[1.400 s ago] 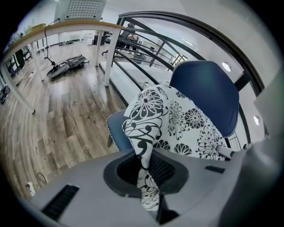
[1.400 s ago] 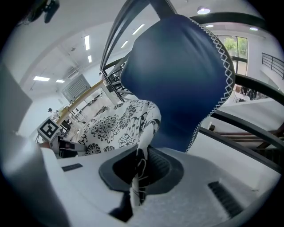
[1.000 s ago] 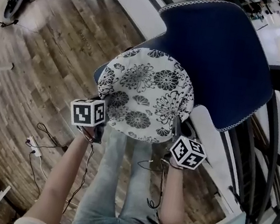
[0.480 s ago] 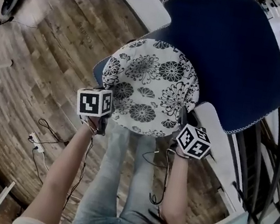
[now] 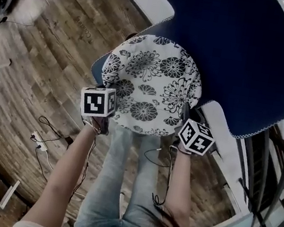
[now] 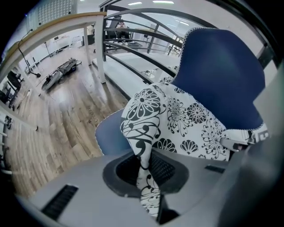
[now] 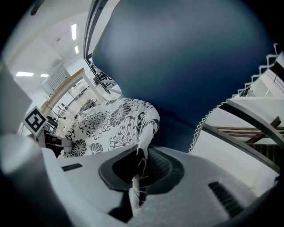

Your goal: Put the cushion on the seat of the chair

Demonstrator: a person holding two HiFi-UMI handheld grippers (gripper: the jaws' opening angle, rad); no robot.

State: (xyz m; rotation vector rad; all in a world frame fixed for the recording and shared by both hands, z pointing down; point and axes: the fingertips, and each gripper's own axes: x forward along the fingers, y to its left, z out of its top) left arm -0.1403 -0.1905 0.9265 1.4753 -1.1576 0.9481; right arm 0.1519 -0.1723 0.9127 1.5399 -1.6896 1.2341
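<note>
Wood floor [image 5: 36, 66] surrounds chair [image 5: 238, 56]. Left gripper [image 6: 144, 175] and right gripper [image 7: 136, 175] fingers pinch cushion [image 5: 152, 85] at its 6 o'clock hem. Seat [image 6: 111, 137] lies directly beneath.

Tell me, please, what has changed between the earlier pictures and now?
Both grippers have come down with the cushion, lowering it toward the seat of the chair, which now fills more of the head view. Nothing was taken hold of or let go: the left gripper and the right gripper stay shut on the cushion's near edge, one at each side.
</note>
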